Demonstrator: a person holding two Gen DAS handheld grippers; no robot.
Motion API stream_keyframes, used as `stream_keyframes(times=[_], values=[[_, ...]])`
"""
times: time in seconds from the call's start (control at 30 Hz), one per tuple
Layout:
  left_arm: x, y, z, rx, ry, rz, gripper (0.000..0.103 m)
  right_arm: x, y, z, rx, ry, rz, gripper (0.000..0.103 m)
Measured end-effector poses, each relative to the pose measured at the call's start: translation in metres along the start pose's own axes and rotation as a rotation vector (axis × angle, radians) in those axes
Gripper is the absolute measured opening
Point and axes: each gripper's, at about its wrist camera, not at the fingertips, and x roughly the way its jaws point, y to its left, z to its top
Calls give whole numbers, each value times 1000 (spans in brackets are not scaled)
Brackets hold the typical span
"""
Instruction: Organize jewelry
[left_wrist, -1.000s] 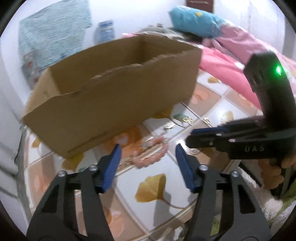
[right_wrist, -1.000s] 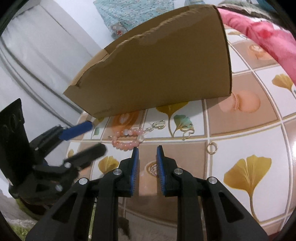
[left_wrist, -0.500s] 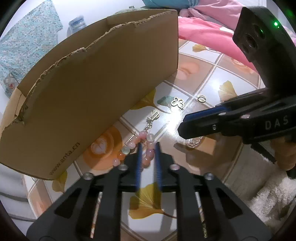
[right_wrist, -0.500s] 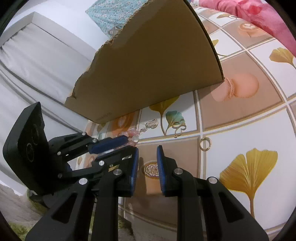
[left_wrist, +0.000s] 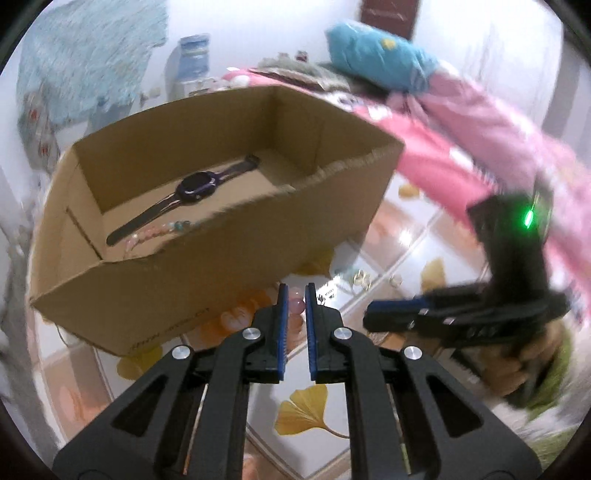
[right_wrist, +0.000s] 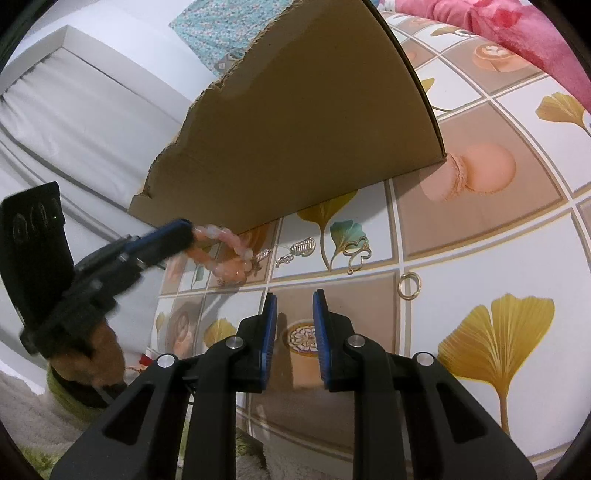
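Item in transit: my left gripper (left_wrist: 294, 301) clamps the pink beaded bracelet (right_wrist: 225, 254) for the open brown cardboard box (left_wrist: 207, 236); right gripper (right_wrist: 294, 314), slightly parted, holds nothing above the counter (right_wrist: 480, 266).

Each black gripper (left_wrist: 294, 295) has blue pads (silver screws too).

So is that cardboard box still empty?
No. The left wrist view shows a dark watch lying on the floor of the cardboard box, with a pale beaded strand beside it.
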Motion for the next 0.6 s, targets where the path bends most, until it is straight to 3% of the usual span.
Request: stream_keyframes(times=[0.17,0.33,0.43,0.6], values=[[-24,31,-6,-176,-70,-111,8,9,10,1,-8,1,-19,20],[-32,58,-26,-313,-89,-145,8,12,17,1,-15,3,-38,20],[-31,76,-44,-418,-99,-205,8,15,21,1,-19,6,-45,20],[-26,103,-75,-544,-102,-183,8,17,26,1,-30,11,-62,20]])
